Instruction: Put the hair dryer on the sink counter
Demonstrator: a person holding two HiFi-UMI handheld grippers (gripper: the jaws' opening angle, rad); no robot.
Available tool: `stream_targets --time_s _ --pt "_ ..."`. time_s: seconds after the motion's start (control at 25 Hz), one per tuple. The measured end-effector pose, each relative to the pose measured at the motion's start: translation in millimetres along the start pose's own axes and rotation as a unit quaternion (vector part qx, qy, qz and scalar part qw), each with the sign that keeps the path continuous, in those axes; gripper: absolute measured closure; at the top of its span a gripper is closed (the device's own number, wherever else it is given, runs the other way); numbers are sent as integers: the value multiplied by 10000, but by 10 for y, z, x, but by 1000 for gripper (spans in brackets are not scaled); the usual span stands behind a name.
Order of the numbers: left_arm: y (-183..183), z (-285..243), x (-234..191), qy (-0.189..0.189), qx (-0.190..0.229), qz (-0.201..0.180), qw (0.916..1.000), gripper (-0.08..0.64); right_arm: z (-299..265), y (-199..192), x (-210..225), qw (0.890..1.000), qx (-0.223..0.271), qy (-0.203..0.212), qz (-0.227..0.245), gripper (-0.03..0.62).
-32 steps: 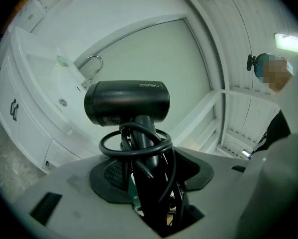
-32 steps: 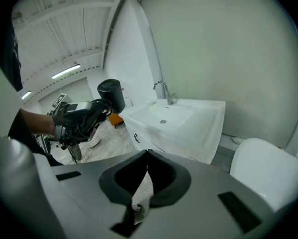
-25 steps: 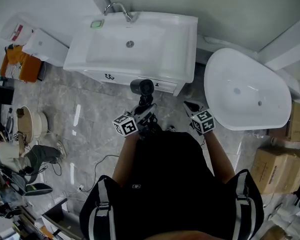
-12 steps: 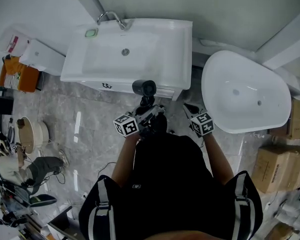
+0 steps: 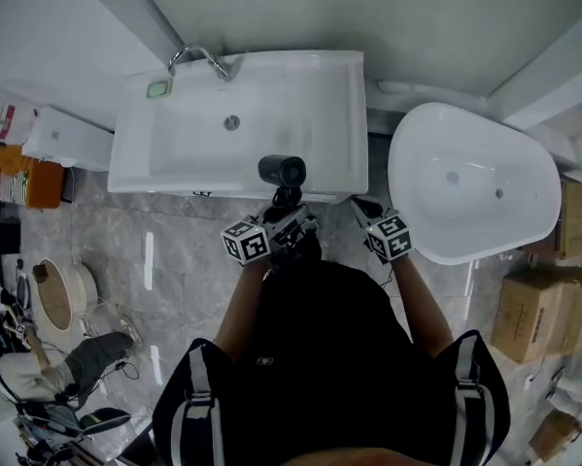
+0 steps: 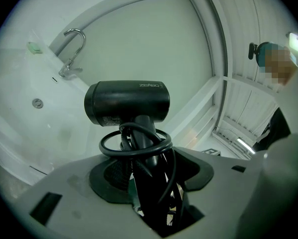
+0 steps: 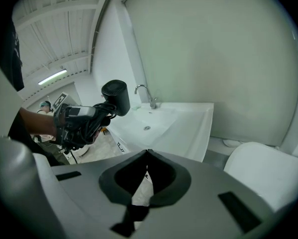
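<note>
The black hair dryer (image 5: 282,171) is held upright by its handle, its cord looped round the handle, with my left gripper (image 5: 289,217) shut on it. Its head hangs over the front edge of the white sink counter (image 5: 352,115). In the left gripper view the dryer (image 6: 128,102) rises from between the jaws of the left gripper (image 6: 146,183), with the basin (image 6: 19,128) beyond. My right gripper (image 5: 362,208) is to the right of the dryer, in front of the counter's right corner. In the right gripper view the right gripper (image 7: 148,154) is shut and empty, and the dryer (image 7: 115,96) shows at left.
A chrome faucet (image 5: 198,58) and a green soap dish (image 5: 157,88) stand at the sink's back left. A white bathtub (image 5: 475,183) stands right of the sink. Cardboard boxes (image 5: 538,318) lie at right, and clutter (image 5: 57,299) lies on the floor at left.
The sink has come nearer in the head view. The dryer's head, earlier in front of the cabinet, now hangs over the counter's front edge. Both grippers keep their states.
</note>
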State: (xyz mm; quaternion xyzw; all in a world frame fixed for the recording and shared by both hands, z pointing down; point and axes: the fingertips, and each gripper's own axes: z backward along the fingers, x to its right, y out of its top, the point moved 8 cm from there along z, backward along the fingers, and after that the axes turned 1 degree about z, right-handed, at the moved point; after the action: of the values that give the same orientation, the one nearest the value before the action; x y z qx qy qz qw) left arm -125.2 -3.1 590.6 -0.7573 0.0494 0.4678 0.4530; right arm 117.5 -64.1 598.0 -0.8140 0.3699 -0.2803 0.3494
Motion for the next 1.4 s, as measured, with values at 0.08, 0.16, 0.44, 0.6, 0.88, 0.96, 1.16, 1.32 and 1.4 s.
stream_targets --time_s 0.08,0.16,0.44,0.6,0.88,0.96,1.16,1.32,1.4 --pt "103 -99 -90 -83 -99 -1 9999 325 -70 71 56 10000 16 -83 -36 534" --pt "203 -207 -169 -179 -202 5 9996 325 -124 128 117 9998 26 -183 -98 534" --pt "481 -567 -386 -488 -584 -54 9971 325 -242 259 323 9980 -3 -536 -331 534" --pt "558 -721 -530 -640 -780 -8 9949 325 -378 293 396 9968 -38 -660 -441 534" --pt "703 -921 -724 -759 -1025 85 9918 325 -512 390 460 9947 6 -828 -612 534" --pt "726 -977 -756 -751 -1059 130 9914 325 -518 385 495 9943 -17 -849 -650 534" --pt "757 -1131 -778 -696 -1186 117 9904 325 -539 388 651 9938 -52 -841 -727 534" --pt "753 -1219 -799 -528 -1159 128 9918 325 -592 462 750 9957 -73 -666 -634 534" --pt "758 -1287 -802 -399 -1086 209 9931 325 -596 516 789 9970 -106 -555 -538 534"
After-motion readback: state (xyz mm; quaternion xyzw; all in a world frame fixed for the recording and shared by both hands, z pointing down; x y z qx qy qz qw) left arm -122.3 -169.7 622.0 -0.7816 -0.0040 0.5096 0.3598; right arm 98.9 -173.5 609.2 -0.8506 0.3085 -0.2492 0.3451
